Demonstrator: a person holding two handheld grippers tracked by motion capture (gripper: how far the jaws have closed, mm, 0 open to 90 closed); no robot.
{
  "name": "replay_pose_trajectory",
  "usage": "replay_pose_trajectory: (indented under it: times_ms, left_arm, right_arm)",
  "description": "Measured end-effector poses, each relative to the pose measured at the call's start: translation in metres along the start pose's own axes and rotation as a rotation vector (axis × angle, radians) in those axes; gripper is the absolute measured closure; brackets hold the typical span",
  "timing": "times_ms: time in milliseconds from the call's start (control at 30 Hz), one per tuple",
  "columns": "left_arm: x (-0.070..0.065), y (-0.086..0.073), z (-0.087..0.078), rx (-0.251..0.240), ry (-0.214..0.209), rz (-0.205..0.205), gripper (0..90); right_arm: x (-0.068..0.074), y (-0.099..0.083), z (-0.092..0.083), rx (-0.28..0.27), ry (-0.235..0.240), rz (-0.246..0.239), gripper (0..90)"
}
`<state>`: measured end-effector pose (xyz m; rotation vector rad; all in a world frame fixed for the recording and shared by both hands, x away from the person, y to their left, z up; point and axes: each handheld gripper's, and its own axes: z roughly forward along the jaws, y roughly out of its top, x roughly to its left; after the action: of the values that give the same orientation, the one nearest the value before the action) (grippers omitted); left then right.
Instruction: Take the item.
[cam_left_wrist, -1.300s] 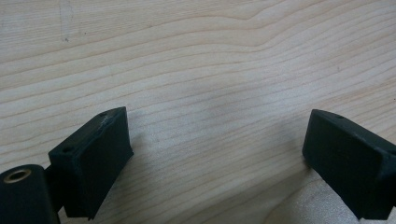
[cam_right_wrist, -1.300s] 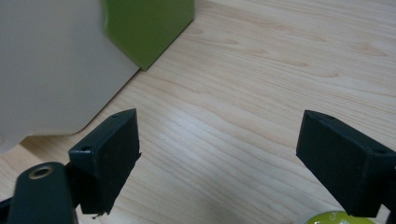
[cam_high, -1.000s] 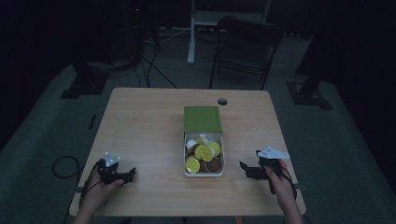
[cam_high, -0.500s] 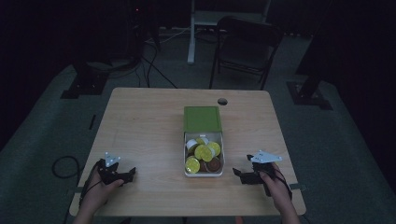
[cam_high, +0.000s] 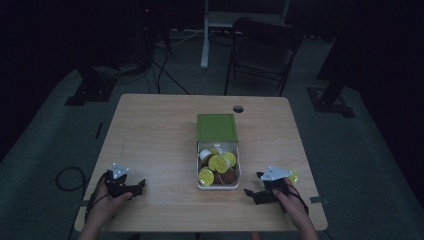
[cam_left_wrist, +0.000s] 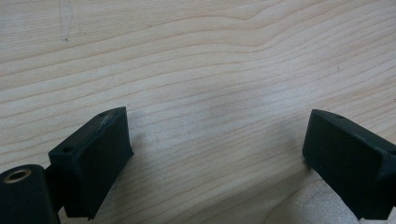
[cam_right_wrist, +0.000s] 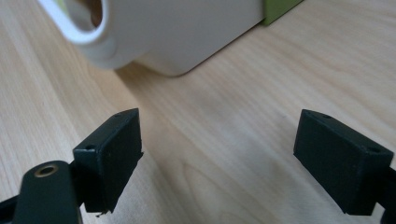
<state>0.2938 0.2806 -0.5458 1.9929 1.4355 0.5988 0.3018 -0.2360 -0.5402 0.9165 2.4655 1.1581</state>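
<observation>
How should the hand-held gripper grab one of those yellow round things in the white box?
Probably from straight above. The yellow pods lie packed flat among brown ones in the white box, whose walls block a sideways reach. Pinch a top pod across its round rim, jaws either side. The right hand-held gripper is nearest, open and holding nothing.

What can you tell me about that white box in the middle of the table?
The white box is a rounded, plastic-looking container resting open on the wooden table. It holds round capsules, most with yellow tops, a few brown. Its green lid lies flat against its far end. Nothing grips it.
</observation>
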Motion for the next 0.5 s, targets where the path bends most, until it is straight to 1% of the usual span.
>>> replay_pose_trajectory:
  times_ms: [100,267,300,433,500]
  left_arm:
    - [0.0,0.0,0.0,0.0,0.0,0.0,8.1]
    - [0.0,0.0,0.0,0.0,0.0,0.0,8.0]
    - [0.0,0.0,0.0,0.0,0.0,0.001,8.1]
    - [0.0,0.0,0.0,0.0,0.0,0.001,8.0]
    - [0.0,0.0,0.0,0.0,0.0,0.0,8.0]
  right_arm:
    - [0.0018,-0.0019,0.0039,0.02,0.012,-0.033,14.8]
    - [0.0021,-0.0036,0.0073,0.031,0.009,-0.054,14.8]
    - [0.0021,-0.0041,0.0084,0.032,0.006,-0.067,14.8]
    - [0.0029,-0.0037,0.0096,0.035,0.007,-0.096,14.8]
    - [0.0031,-0.0034,0.0104,0.042,0.009,-0.097,14.7]
